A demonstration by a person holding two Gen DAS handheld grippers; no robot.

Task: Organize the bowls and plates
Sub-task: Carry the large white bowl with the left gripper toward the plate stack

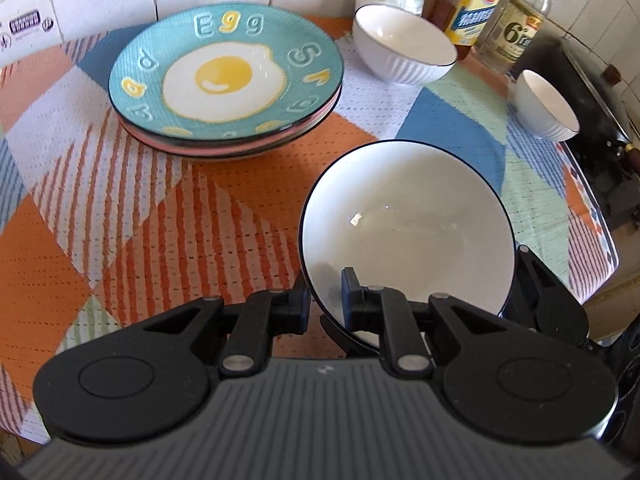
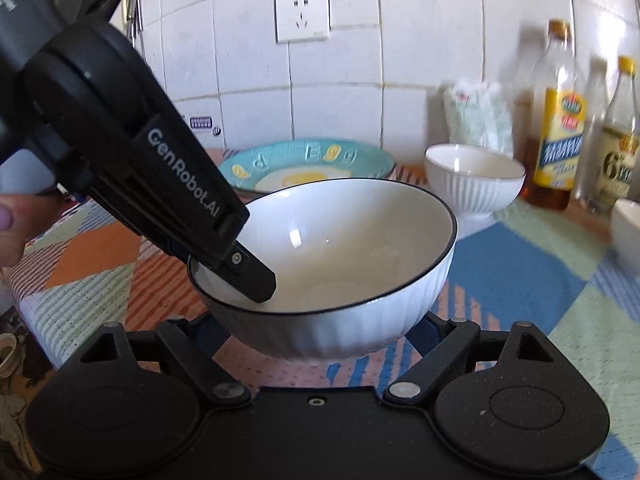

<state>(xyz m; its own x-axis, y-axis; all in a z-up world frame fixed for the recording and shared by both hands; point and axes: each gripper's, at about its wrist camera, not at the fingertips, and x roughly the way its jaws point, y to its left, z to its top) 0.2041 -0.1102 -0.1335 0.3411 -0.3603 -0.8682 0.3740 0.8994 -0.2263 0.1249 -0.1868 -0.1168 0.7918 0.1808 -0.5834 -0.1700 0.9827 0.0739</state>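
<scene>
A white bowl (image 1: 408,224) fills the lower right of my left view, its rim clamped by my left gripper (image 1: 326,304). My right gripper (image 2: 320,332) straddles it, jaws apart (not pressing). Stacked plates (image 1: 226,80) sit upper left.

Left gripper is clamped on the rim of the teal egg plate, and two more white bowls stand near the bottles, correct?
Not quite. The left gripper is clamped on the rim of a white bowl, as the left wrist view shows; the egg plate lies untouched on its stack. Two more white bowls do stand near the bottles.
</scene>
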